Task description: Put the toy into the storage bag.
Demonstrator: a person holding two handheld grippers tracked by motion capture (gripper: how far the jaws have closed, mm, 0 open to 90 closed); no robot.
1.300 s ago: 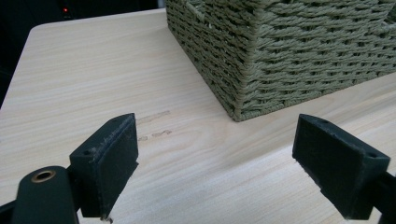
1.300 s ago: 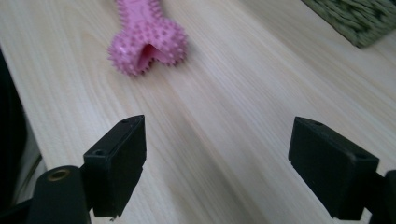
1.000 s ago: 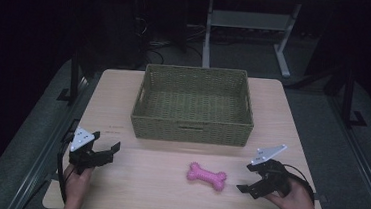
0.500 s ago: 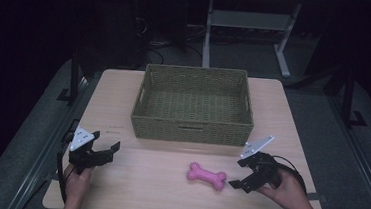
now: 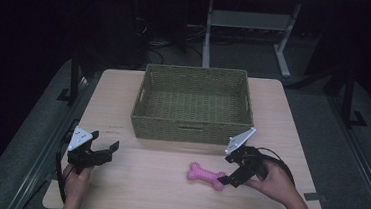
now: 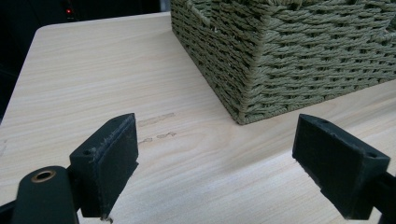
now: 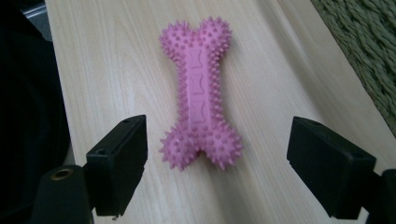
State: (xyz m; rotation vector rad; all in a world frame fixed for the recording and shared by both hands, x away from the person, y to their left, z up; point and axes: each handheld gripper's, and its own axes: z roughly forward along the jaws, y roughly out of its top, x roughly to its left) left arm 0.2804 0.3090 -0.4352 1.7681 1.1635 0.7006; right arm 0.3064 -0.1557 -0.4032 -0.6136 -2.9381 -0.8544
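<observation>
High view: right gripper (image 5: 231,171) has moved in w/ jaws wide, now at the near end of the pink bone toy (image 5: 206,175) lying on the table (image 5: 142,181) in front of the basket (image 5: 191,130); left gripper (image 5: 100,151) hasn't moved.
Left gripper view: jaws wide, empty.
Right gripper view: bone's end sits btwn the jaws, so a grasp looks next.

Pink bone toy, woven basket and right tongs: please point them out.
pink bone toy (image 7: 200,93): right gripper view, middle shaft.
woven basket (image 5: 191,129): high view, front wall.
right tongs (image 5: 230,170): high view, between the fingertips.
</observation>
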